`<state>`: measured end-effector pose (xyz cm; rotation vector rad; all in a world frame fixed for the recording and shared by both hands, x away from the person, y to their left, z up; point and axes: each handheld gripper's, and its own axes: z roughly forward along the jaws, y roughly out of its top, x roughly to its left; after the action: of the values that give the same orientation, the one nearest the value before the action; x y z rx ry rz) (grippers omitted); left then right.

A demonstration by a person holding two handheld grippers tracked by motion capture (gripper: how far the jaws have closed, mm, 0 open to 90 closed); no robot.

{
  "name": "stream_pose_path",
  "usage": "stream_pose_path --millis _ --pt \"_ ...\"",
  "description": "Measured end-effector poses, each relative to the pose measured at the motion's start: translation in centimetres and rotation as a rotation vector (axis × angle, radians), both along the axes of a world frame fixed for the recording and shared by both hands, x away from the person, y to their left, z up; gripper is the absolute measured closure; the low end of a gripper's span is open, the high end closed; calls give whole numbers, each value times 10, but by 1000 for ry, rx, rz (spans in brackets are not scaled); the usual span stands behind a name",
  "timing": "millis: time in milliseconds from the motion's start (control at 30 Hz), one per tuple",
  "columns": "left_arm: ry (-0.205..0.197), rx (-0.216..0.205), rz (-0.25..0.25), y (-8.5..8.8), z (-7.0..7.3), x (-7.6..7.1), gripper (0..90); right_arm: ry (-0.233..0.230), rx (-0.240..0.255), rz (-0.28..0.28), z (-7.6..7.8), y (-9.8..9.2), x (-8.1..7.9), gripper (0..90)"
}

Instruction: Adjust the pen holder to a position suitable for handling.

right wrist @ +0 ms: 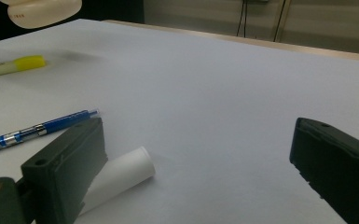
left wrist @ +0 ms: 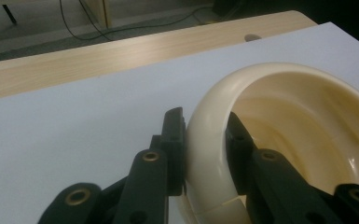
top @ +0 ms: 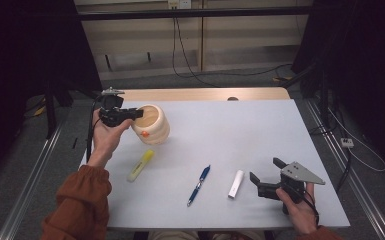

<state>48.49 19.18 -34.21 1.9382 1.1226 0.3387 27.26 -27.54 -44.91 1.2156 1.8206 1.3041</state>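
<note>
Dark curtains flank a pale grey table [top: 260,130] whose far edge shows a strip of light wood, with cables trailing over the floor beyond. At the left of the high view, the left gripper [top: 130,114] is held up in a hand with a rust-coloured sleeve, and its jaws pinch the rim of a cream ribbed pot [top: 152,124]; the left gripper view shows one jaw outside the pot's wall and the other inside, pressed against the rim [left wrist: 210,140]. The pot tilts toward that gripper, and the right gripper view shows its base [right wrist: 42,11] hanging clear above the table. Just in front of the pot lies a yellow highlighter [top: 141,165], then near the middle a blue pen [top: 199,185], and beside it a short white tube [top: 236,184]. At the right, the right gripper [top: 265,177] rests low near the table's near edge, its jaws spread wide with nothing between them; the white tube [right wrist: 121,179] lies just beside its one jaw.
</note>
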Motion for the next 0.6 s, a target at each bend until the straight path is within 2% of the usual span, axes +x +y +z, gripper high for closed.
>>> stream_pose_path --millis 200,300,400,600 --pt "4 -19 -12 -11 0 -6 750 0 -1 0 0 0 0 31" --pt "26 -31 -5 -16 -2 -7 751 1 -1 0 0 0 0 30" --pt "25 -18 -28 -24 -3 -11 750 0 -1 1 0 0 0 30" --pt "12 -22 -59 -44 -4 -18 750 2 -2 1 0 0 0 30"
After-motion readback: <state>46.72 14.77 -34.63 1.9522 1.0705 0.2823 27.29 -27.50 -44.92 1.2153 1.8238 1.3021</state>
